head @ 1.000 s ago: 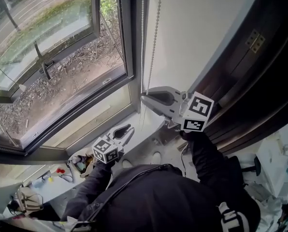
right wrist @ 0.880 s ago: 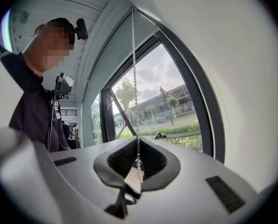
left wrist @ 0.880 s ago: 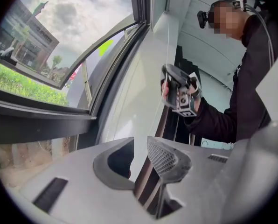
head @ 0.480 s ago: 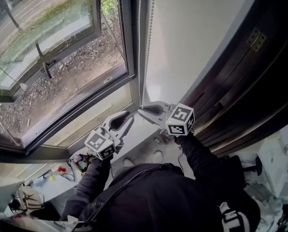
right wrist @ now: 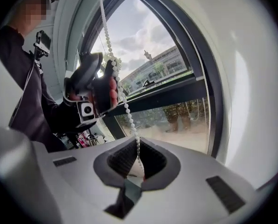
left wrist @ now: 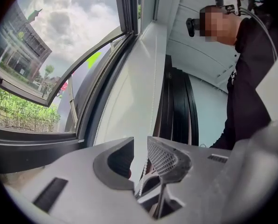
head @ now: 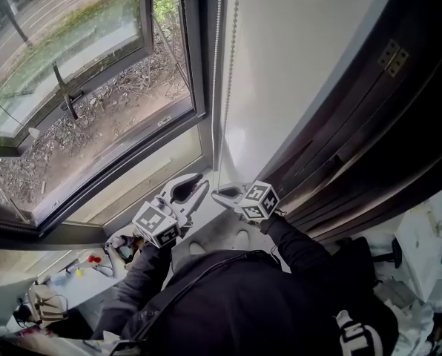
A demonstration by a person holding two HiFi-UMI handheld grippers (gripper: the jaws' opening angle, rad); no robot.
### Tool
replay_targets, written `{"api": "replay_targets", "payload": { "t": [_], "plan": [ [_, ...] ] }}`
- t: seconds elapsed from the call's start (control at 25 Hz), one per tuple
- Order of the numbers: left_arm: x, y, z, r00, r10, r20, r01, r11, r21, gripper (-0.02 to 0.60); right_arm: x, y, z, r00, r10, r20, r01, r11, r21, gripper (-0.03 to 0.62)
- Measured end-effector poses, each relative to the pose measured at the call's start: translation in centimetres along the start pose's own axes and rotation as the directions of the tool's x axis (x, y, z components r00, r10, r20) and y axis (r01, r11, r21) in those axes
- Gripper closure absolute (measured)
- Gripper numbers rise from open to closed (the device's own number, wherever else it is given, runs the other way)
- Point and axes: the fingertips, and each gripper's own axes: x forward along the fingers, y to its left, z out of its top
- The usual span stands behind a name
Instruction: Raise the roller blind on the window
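Two strands of a white bead chain [head: 217,87] hang down the window frame beside a flat white surface [head: 302,58]; I cannot tell whether that is blind cloth or wall. My right gripper [head: 219,193] is low, just above the sill, and shut on one strand [right wrist: 126,108], which runs straight into its closed pads [right wrist: 138,155]. My left gripper [head: 195,188] is close beside it on the left. Its jaws [left wrist: 140,146] stand a little apart, with a chain strand [left wrist: 152,115] passing through the gap without being pressed.
An open casement with a handle [head: 65,99] fills the left. The grey sill [head: 232,236] lies under both grippers. Dark wooden panels [head: 354,124] stand close on the right. Small clutter [head: 95,262] lies at the lower left. The person's dark sleeves and torso fill the bottom.
My right gripper has come well down the chain, staying shut on it, from mid-window to just above the sill. My left gripper has risen a little and now sits beside it.
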Motion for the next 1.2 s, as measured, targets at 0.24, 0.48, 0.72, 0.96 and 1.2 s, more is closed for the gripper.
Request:
{"api": "replay_targets", "payload": {
  "t": [0.24, 0.48, 0.72, 0.96, 1.2],
  "plan": [
    [-0.1, -0.3, -0.1, 1.0, -0.002, -0.012, 0.002, 1.0, 0.004, 0.497, 0.8, 0.7, -2.6, 1.0, -0.031, 0.005, 0.031, 0.996, -0.088, 0.577],
    [-0.2, -0.5, -0.1, 1.0, -0.009, -0.009, 0.01, 1.0, 0.017, 0.497, 1.0, 0.5, -3.7, 0.999, -0.042, 0.016, 0.044, 0.991, -0.126, 0.577],
    [-0.6, -0.6, -0.2, 1.0, 0.008, -0.022, -0.008, 1.0, 0.003, 0.497, 1.3, -0.1, -8.5, 0.997, -0.048, -0.064, 0.044, 0.997, -0.065, 0.577],
    [-0.8, -0.5, -0.7, 1.0, 0.009, -0.019, -0.009, 1.0, 0.007, 0.497, 1.7, -1.1, -9.1, 0.993, -0.067, -0.098, 0.057, 0.994, -0.096, 0.579],
    [-0.8, -1.0, -0.6, 1.0, 0.007, -0.019, -0.007, 1.0, 0.007, 0.497, 1.0, -1.4, -7.8, 0.99, -0.103, -0.097, 0.093, 0.99, -0.103, 0.577]
  ]
}}
